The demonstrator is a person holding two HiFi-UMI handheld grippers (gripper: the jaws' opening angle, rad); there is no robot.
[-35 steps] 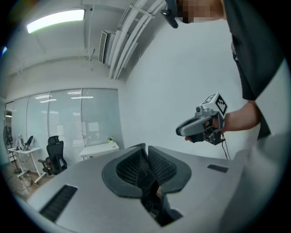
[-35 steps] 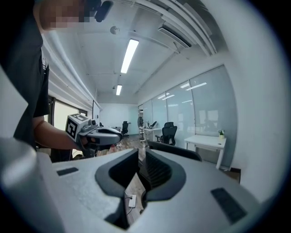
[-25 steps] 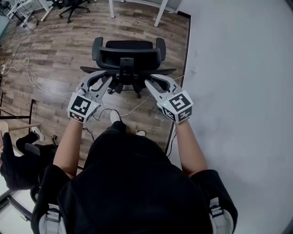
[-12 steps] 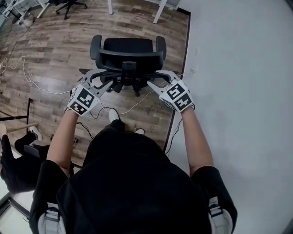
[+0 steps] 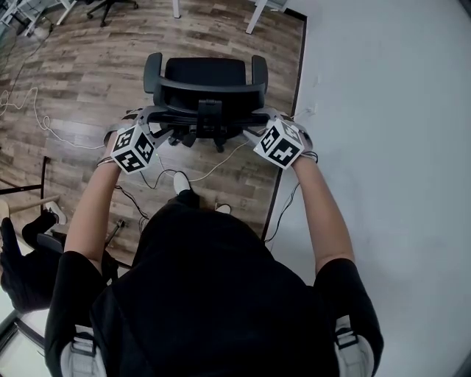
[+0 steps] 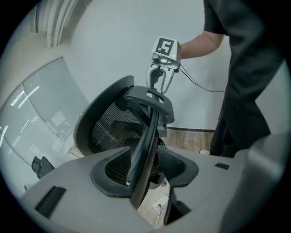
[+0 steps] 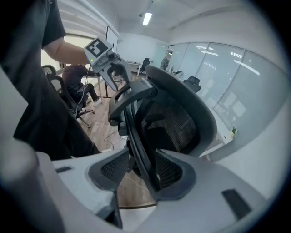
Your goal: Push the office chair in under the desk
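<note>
Straddling the top rim of the office chair, the left gripper and right gripper have just been opening their jaws, which now stand wide around the rim. The chair sits on wood floor, short of the far white desk legs. On castors it should roll easily. The mesh back likely flexes, so push on the stiff rim.

Office chair upper centre, left gripper astride its backrest's left end, right gripper astride the right end, wall along frame right.
</note>
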